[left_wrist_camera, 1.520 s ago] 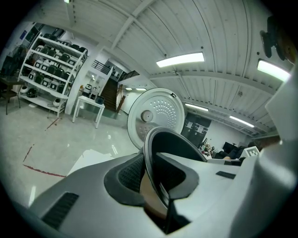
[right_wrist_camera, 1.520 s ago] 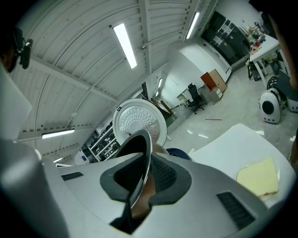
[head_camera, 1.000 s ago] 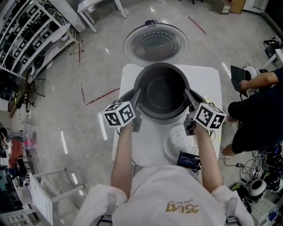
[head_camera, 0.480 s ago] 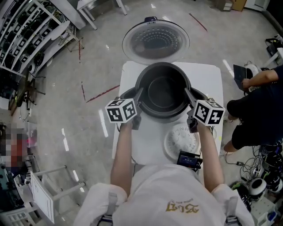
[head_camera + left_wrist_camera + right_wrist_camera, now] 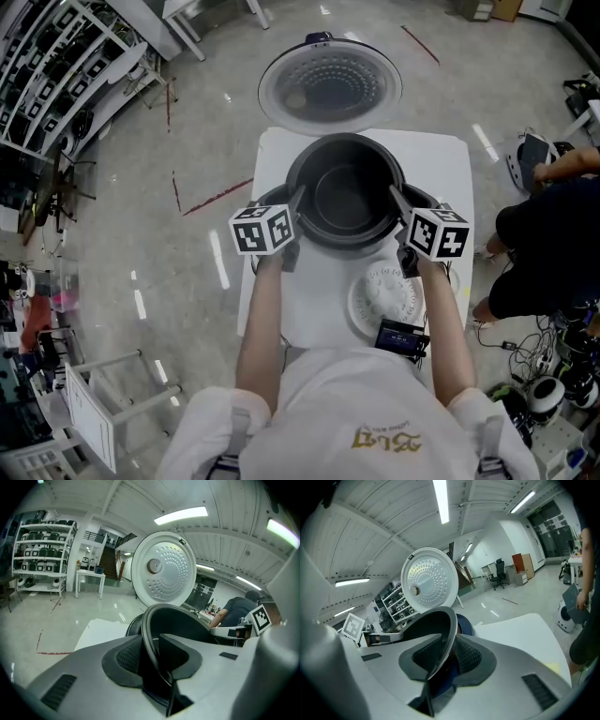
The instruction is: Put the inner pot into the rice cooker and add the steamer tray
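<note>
The dark inner pot point(image 5: 345, 202) sits in the mouth of the rice cooker point(image 5: 266, 201) on the white table point(image 5: 305, 309). My left gripper point(image 5: 294, 202) straddles the pot's left rim and my right gripper point(image 5: 397, 200) its right rim. Both pairs of jaws have just been opening. In the left gripper view the thin rim point(image 5: 149, 634) runs between the pads of the left gripper point(image 5: 152, 656) with a gap beside it. The right gripper view shows the same: the rim point(image 5: 449, 634) lies loose inside the right gripper point(image 5: 443, 660). The white perforated steamer tray point(image 5: 382, 298) lies on the table below the right gripper.
The cooker's round lid point(image 5: 330, 86) stands open behind the pot. A small black device point(image 5: 401, 339) lies at the table's near right edge. A person in dark clothes point(image 5: 544, 234) stands to the right of the table. Metal shelves point(image 5: 56, 66) fill the far left.
Both grippers and the pot have sunk slightly into the cooker. The marker cubes have drawn in toward the pot. The person at the right has shifted.
</note>
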The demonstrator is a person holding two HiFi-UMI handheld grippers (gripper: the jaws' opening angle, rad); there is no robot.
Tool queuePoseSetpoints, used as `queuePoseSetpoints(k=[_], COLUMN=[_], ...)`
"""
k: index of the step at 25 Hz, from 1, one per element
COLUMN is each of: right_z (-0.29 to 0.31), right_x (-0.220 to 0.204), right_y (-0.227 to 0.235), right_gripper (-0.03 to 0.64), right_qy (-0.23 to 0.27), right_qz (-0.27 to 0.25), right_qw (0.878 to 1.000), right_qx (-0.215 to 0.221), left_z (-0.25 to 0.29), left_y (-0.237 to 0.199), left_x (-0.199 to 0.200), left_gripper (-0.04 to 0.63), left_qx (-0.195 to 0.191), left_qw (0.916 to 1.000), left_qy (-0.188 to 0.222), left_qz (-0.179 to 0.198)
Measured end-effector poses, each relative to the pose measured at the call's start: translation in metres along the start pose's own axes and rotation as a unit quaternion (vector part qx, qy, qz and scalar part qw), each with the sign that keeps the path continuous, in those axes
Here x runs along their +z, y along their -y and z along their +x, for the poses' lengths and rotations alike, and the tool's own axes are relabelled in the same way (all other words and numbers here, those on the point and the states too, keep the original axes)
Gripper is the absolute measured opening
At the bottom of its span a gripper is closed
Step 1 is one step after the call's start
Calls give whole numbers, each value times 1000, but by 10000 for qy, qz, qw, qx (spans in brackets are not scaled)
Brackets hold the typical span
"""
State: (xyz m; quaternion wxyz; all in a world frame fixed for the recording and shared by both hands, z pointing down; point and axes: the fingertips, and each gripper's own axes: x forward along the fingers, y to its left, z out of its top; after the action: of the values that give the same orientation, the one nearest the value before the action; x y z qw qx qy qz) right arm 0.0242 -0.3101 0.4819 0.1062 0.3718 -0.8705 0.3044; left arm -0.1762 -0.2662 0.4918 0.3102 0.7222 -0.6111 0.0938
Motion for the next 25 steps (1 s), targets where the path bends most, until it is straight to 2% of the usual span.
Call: queuePoseSetpoints(k=[7, 9, 10, 13, 18, 21, 25], right_z=[5, 7, 7, 8, 0, -4, -22], right_x=[-3, -3, -2, 1, -2, -1, -5], right_y=[12, 14, 15, 19, 16, 14, 16], right_gripper=[101, 109, 87, 81, 98, 98, 100], right_qy=[-39, -44, -55, -68, -65, 0, 103], right_qz=[-199, -458, -674, -1142, -1157, -1106, -994], right_qw=[9997, 9986, 9969, 9918, 9915, 9920, 9930], right_qx=[-128, -278, -398, -567, -599, -605, -629], left_z=[8, 8, 8, 12, 7, -2, -13], left_y=[3, 2, 1, 2, 0, -6, 11], left_x=[-2, -2, -1, 4, -1, 2, 0], left_gripper=[130, 133, 135, 137, 230, 239, 207], left_qx=[18, 73, 144, 389, 572, 677, 453], left_qw=[9999, 9998, 9996, 9970, 9934, 9925, 9952], left_qy=[-63, -74, -82, -105, -144, 1, 262], left_qz=[82, 155, 247, 655, 985, 1014, 822])
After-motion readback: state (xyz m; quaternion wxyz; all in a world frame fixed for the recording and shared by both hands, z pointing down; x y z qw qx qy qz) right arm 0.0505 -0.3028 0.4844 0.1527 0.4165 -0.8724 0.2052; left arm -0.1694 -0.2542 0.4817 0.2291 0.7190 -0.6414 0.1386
